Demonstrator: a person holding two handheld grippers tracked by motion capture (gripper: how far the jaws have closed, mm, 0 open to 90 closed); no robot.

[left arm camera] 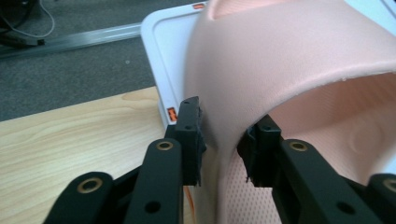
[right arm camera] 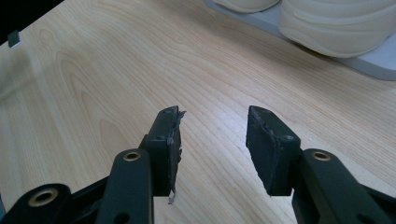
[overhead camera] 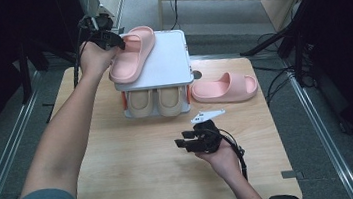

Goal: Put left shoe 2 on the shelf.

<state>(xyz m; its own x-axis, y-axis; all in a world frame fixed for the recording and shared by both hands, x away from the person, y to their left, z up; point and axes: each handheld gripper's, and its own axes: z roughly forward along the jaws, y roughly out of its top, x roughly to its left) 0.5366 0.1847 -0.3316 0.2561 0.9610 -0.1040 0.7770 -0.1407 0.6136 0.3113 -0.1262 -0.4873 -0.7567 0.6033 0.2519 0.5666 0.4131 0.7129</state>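
Grey floor with metal rails surrounds a light wooden desk [overhead camera: 137, 169], seen from above. At twelve o'clock on the desk stands a white two-level shoe rack [overhead camera: 170, 60], with a pair of beige slippers [overhead camera: 157, 101] side by side on its lower level. A pink slipper [overhead camera: 131, 54] lies tilted across the rack's top at about eleven o'clock, its heel end overhanging the rack's left edge. The left tool [overhead camera: 110, 39] is at this slipper's strap; in the left gripper view the left tool [left arm camera: 224, 140] has one jaw outside the strap wall and one inside, so the pink slipper [left arm camera: 289, 60] sits between them. The outer pad lies against the strap, yet whether the pair presses on it or has let go I cannot tell. A second pink slipper [overhead camera: 224, 87] lies flat on the desk at two o'clock, just right of the rack. The right tool [overhead camera: 194, 140] hovers near the desk's centre; in the right gripper view the right tool [right arm camera: 212, 140] has its jaws apart with bare wood between them.
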